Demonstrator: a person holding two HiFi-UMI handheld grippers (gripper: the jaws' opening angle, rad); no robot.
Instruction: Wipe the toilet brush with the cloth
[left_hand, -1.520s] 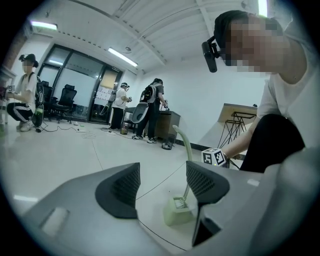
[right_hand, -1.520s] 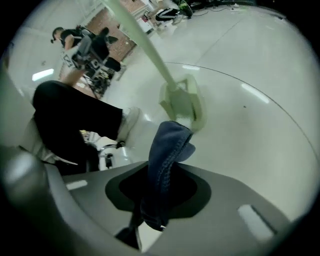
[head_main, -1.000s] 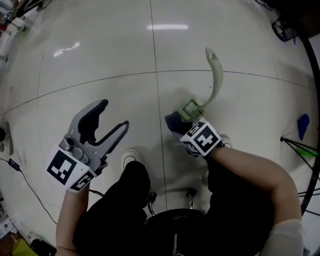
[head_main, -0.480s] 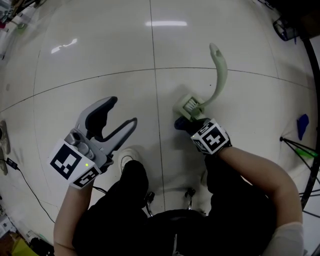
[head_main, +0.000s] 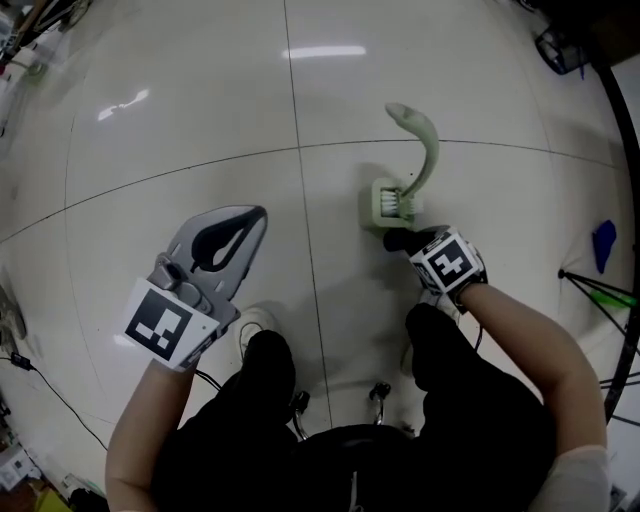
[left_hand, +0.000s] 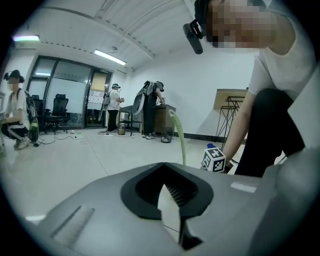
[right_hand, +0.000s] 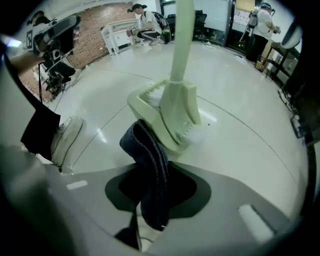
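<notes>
The toilet brush (head_main: 427, 155) is pale green, with a long curved handle and a flat, boxy head carrying short white bristles. Its head rests on the glossy tiled floor (head_main: 200, 120) and the handle rises from it, curling over at the tip. The cloth (right_hand: 150, 165) is dark blue, folded and thick. It is clamped in the fingers of the right gripper (right_hand: 162, 175) and pressed against the lower edge of the brush head.

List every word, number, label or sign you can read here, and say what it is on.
None can be read.
Cube on the left gripper and cube on the right gripper: square black-and-white patterns, no words.
Sheets on the far glass wall: too small to read.
</notes>
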